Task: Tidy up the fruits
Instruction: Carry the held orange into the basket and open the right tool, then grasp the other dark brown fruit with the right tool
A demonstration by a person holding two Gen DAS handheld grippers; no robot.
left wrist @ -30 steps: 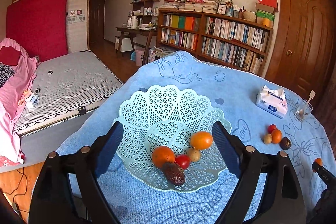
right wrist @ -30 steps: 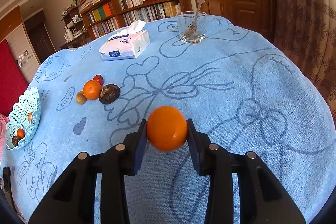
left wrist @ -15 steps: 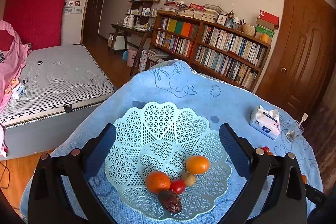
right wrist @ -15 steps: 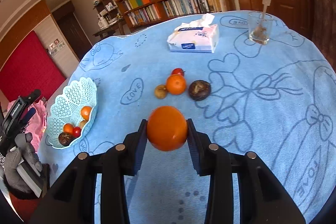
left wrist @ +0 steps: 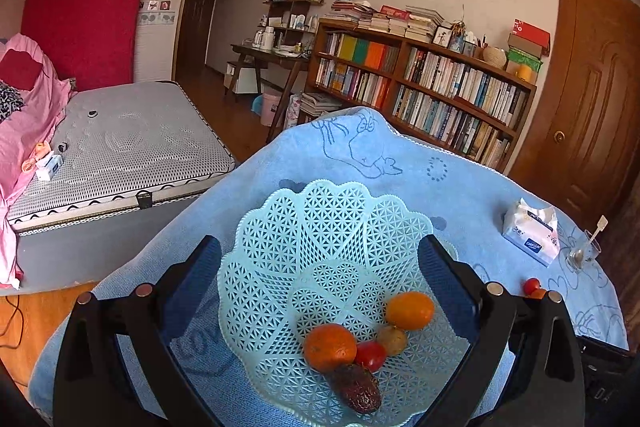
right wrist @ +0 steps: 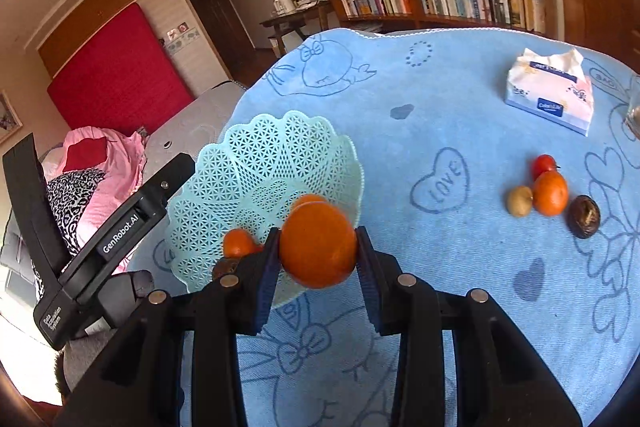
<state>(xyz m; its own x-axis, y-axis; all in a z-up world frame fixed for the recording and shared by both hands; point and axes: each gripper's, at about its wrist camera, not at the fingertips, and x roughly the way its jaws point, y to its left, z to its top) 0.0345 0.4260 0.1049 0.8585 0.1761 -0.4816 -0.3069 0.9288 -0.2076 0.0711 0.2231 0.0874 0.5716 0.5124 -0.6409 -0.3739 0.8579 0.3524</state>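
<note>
A: Right gripper (right wrist: 318,253)?
B: Clamped on an orange (right wrist: 317,244), near the lattice basket (right wrist: 240,163) rim.
A: Left gripper (left wrist: 320,275)?
B: Jaws wide apart, empty, straddling the basket above its fruit.

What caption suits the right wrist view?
Right gripper carries an orange toward the lattice basket; four fruits wait on the blue cloth.

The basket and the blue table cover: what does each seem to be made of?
The basket looks like moulded plastic, pale mint with a slight sheen: a stiff, regular lattice of cut-outs and a scalloped rim that holds its shape. The table cover looks like soft terry or plush cloth, matte: a fuzzy nap, darker outline drawings and a stitched edge draping over the table. The exact fibre cannot be told.
</note>
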